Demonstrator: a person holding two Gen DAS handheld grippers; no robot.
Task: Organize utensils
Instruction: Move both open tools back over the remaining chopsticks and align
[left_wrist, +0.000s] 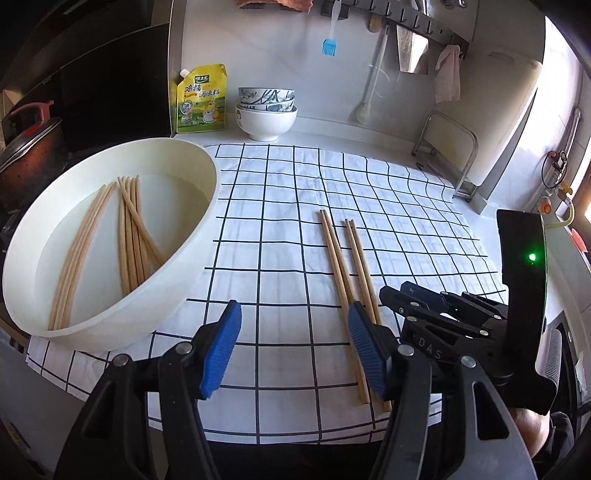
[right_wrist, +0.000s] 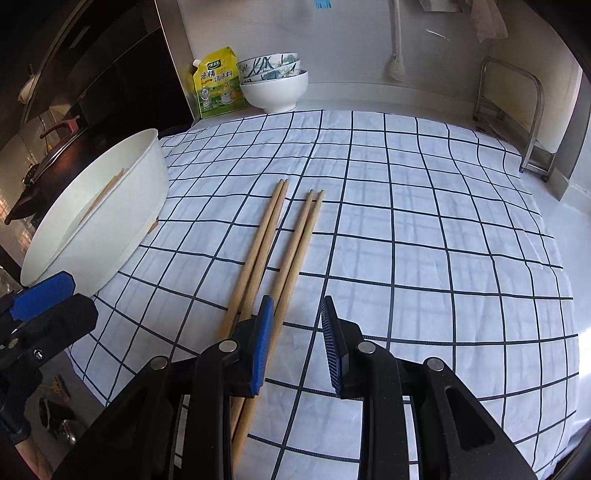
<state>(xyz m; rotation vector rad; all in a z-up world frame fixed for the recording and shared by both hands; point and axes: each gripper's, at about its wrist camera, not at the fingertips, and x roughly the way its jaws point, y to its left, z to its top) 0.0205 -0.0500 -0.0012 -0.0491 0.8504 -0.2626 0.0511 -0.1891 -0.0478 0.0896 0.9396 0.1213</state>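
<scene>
Between the blue pads of the left gripper (left_wrist: 293, 349) lies only checked cloth; its jaws stand wide apart, released, holding nothing. Its right pad sits just over the near ends of the chopsticks on the cloth (left_wrist: 349, 291). The right gripper (right_wrist: 297, 345) is also spread, nothing clasped; its left pad hovers beside the near half of the right-hand pair, whether touching cannot be told.

Four chopsticks lie on the cloth as two pairs, side by side, nearly parallel, tips pointing away toward the wall. Pairs are near each other, not touching along most of their length.

To the left, a white basin (left_wrist: 192, 266) rests partly on the checked cloth (left_wrist: 280, 206). Inside it lie more chopsticks (left_wrist: 129, 229), loosely fanned in two bunches.

Against the back wall: a yellow pouch (left_wrist: 199, 99) and stacked bowls (left_wrist: 266, 110), standing just beside each other, well apart from the grippers.
</scene>
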